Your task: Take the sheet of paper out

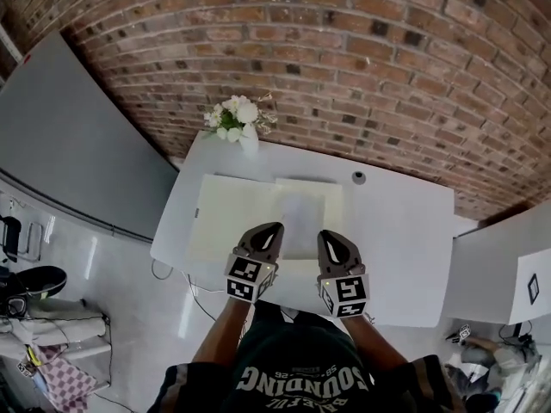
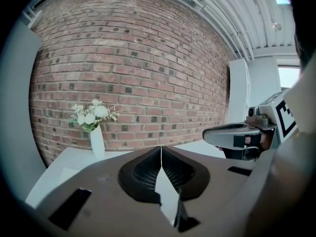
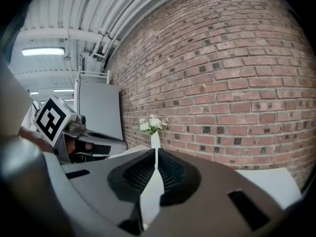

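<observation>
1. Both sets of fingers are clenched, nothing between them: left gripper [image 1: 272, 231], right gripper [image 1: 325, 236].
2. Sheet [image 1: 301, 218] lies flat on what looks like a pale folder [image 1: 228, 218], straight ahead & between the 2 tips. Its long axis runs away from you twd the brick wall [image 1: 344, 58]. Can't tell if it's tucked in.
3. Neither gripper is clearly nearer; the sheet's near edge sits just by both tips.
4. Room: bare surface [image 1: 405, 256] to the right, vase [image 1: 248, 140] well apart at the far edge.
</observation>
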`<state>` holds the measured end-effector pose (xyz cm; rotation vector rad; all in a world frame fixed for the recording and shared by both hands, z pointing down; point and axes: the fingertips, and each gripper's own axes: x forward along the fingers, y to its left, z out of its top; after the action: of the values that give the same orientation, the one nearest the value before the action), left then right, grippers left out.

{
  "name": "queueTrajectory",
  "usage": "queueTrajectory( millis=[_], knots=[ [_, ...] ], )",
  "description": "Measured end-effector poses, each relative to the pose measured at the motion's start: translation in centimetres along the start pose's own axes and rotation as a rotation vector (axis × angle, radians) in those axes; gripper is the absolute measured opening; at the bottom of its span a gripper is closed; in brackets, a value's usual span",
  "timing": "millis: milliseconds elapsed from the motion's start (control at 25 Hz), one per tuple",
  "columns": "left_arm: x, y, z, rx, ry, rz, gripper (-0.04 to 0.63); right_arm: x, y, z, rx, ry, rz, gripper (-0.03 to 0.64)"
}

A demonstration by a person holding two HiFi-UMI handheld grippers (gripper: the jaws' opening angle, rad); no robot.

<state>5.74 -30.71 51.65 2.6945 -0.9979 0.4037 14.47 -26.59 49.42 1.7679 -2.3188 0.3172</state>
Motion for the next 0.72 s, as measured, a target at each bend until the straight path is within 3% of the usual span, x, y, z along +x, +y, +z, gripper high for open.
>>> queueTrajectory(
  millis=[400,720],
  knots=[
    [1.8,4.4,-0.4,0.002,0.029,-0.106,0.015,3.8,1.3,0.3,0.025,0.024,-0.100,0.072],
    [2.8,5.7,-0.8,0.002,0.046,-0.147,0.015,5.1,1.5,0.2,0.035,0.038,-0.132,0.072]
  ],
)
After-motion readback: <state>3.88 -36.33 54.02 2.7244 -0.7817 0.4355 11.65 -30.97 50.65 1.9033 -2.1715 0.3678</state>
